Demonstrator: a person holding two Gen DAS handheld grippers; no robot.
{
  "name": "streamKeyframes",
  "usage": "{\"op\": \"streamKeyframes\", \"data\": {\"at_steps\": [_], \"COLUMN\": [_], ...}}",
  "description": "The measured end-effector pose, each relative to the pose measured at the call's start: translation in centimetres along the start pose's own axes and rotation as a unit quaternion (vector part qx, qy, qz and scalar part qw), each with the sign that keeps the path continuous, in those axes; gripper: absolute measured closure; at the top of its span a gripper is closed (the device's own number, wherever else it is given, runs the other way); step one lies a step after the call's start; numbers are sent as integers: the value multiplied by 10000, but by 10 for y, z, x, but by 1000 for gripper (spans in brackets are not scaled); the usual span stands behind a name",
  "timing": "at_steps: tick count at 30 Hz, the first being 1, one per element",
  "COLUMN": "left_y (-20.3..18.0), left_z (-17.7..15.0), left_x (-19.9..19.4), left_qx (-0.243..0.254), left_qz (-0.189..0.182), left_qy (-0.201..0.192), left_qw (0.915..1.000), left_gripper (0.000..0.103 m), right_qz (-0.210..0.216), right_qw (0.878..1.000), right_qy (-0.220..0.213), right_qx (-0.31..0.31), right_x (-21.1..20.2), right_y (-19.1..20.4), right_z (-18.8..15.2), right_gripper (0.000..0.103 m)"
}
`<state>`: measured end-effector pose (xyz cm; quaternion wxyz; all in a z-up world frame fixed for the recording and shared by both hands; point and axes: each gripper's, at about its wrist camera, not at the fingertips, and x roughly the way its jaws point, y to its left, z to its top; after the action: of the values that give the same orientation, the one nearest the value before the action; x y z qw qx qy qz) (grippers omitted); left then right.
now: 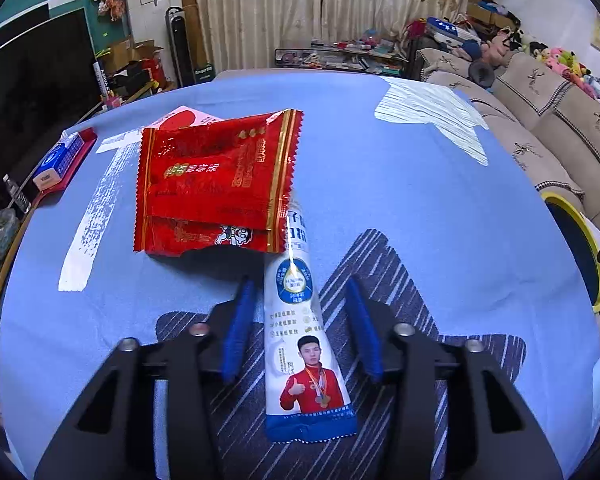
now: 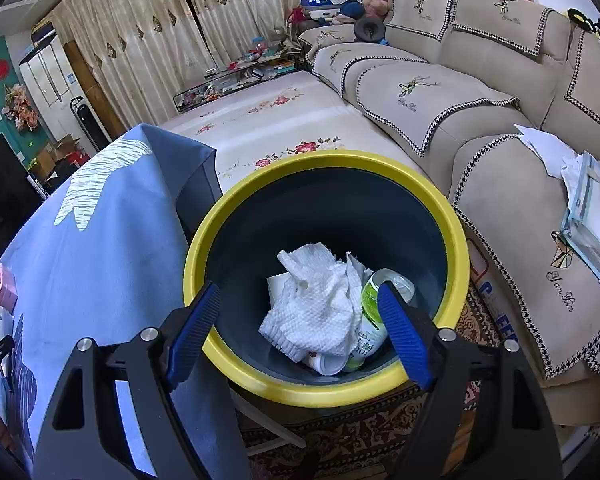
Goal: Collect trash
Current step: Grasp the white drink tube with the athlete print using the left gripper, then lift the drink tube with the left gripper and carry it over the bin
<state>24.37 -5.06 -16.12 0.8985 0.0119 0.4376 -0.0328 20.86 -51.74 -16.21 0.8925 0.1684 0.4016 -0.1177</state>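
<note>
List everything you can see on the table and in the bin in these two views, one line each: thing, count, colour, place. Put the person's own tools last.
tablecloth: one, blue with white and dark striped patches, over the table.
red wrappers: at least two, red and gold, stacked at table centre.
sachet: one, white and blue, lying with its far end under the red wrappers.
tissue pack: one, blue, at the table's left edge.
bin: one, dark with yellow rim, on the floor beside the table.
paper towel: one, white, crumpled in the bin.
bottle: one, green and white, in the bin.
left gripper: blue pads either side of the sachet, not touching it.
right gripper: open and empty above the bin.
</note>
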Motion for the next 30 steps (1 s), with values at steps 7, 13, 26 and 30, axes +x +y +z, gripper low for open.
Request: {"op": "streamKeyframes", "data": {"at_steps": [7,13,26,30], "left_y": [-5,-16,-90,-130], "left_z": [-2,-7,11,25], "left_x": [-3,-11,-63,-74], "left_qx": [159,323,1097,1349], "left_qz": [-79,-345,-1154,-1542], "left_qy": [-40,-21,-435,-562], "left_qw": [9998,9989,9863,9772], "left_gripper": [76,77,77,77], "right_qz": [45,33,-146,-368], "right_qw": [10000,10000,9997,9987], "right_qy": [-10,-21,-101,-227], "right_qx": [-20,5,167,275], "right_x": [-3,-5,-13,-18], "right_y": [3,1,-19,-34], "right_z": [-3,-3,-5,-5], "right_gripper": [26,26,26,26]}}
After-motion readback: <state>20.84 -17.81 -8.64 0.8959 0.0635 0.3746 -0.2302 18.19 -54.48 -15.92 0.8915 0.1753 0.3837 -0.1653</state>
